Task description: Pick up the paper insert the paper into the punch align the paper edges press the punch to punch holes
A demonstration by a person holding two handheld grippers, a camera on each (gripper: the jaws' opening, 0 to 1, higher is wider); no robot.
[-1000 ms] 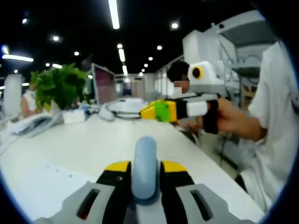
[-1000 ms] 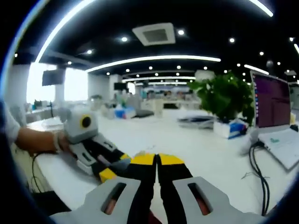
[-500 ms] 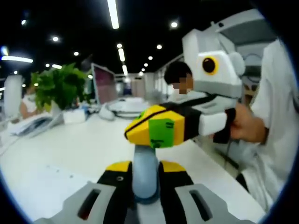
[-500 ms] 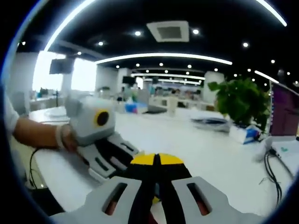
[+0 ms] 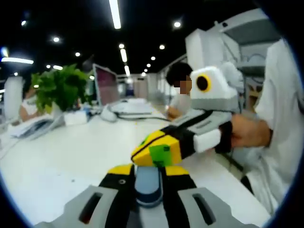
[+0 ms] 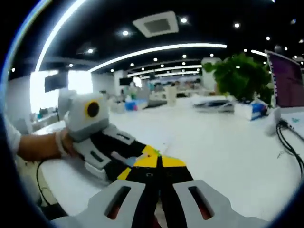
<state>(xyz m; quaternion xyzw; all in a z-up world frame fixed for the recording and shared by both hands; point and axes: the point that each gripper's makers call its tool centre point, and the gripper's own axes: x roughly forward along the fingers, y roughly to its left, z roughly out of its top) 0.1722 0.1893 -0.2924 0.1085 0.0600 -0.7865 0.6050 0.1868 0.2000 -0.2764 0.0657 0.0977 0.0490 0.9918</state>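
A blue-grey punch lever (image 5: 148, 187) sits low between the yellow-tipped jaws of my left gripper (image 5: 148, 170), which is shut on the punch. My right gripper (image 5: 154, 151) comes in from the right, held by a hand (image 5: 247, 133), and its yellow and green tips lie on top of the lever. In the right gripper view my right gripper (image 6: 156, 162) is shut, its tips meeting just over the left gripper (image 6: 137, 163). The paper cannot be told apart from the white table (image 5: 61, 152).
A potted plant (image 5: 59, 88) and a monitor (image 5: 105, 85) stand at the table's far side, with a seated person (image 5: 178, 95) behind. Cables (image 6: 289, 147) trail across the table at the right. The table edge runs close by on the right.
The right gripper has come down onto the punch lever, and the lever now sits much lower between the left jaws than a second ago.
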